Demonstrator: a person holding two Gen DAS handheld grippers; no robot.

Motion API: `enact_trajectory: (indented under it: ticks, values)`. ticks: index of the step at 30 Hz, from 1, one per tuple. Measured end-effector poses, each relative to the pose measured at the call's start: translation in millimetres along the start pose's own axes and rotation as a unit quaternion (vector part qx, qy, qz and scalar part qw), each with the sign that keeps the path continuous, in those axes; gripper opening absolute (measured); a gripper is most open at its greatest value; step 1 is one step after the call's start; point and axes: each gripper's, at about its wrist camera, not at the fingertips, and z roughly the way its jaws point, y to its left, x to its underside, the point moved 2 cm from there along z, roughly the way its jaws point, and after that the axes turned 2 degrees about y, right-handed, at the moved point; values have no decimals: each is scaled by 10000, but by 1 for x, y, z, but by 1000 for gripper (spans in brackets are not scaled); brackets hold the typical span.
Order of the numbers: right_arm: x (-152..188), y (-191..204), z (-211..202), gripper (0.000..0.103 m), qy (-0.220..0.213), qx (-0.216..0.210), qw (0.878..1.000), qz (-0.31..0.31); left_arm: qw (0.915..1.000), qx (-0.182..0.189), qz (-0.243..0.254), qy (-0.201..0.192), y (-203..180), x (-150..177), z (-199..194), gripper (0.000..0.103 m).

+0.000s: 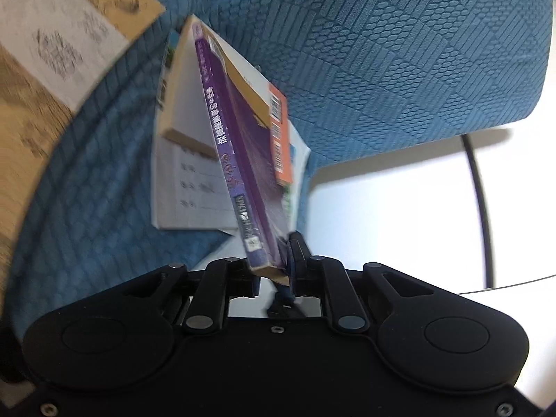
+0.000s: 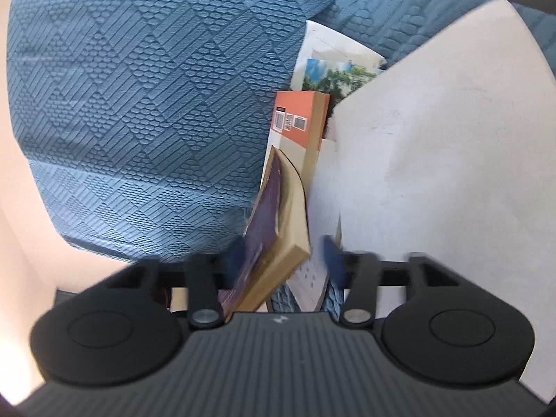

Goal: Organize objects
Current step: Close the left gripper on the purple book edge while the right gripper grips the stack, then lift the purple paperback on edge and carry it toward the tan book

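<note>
- Our left gripper is clenched on the bottom corner of the purple book: in the left wrist view both pads press against its covers and the book stands on edge, tilted, lifted above the blue textured cover.
- Our right gripper has its blue pads standing apart around that same purple book's lower corner. The left pad looks close to the cover, the right pad clearly away from it; we read it as released, not gripping, though blur leaves some doubt.
- Other books: an orange-backed book stands just behind the purple one, a white booklet with ruled lines lies flat underneath, and a photo-cover booklet sits further back. All are bunched together on the blue cover.
- A big white sheet stands on the right in the right wrist view, next to the stack.
- A cardboard piece with a printed label lies on a wooden surface, top left in the left wrist view, apart from the books.
- Progress, our call: mid-task. One book is in hand and not yet placed; the rest look loosely gathered, not squared up.
- Left to do: set the purple book down with the others, then align the pile. Final spot unclear to us.
</note>
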Motion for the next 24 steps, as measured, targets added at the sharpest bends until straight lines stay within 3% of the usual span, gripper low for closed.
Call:
enact_trajectory:
  ticks: [3,10,24]
  values:
    - [4,10,3,20,10,-112,9997,-213,9995,-253,129,-106,1,-5,-5,26]
    - [16,33,13,19,176,109,9976,-664,9987,-414,24,-312,14,-15,-14,31]
    - [39,100,-5,21,-151,209,9869,-1590,9976,-104,489,-476,-17,-28,-54,25]
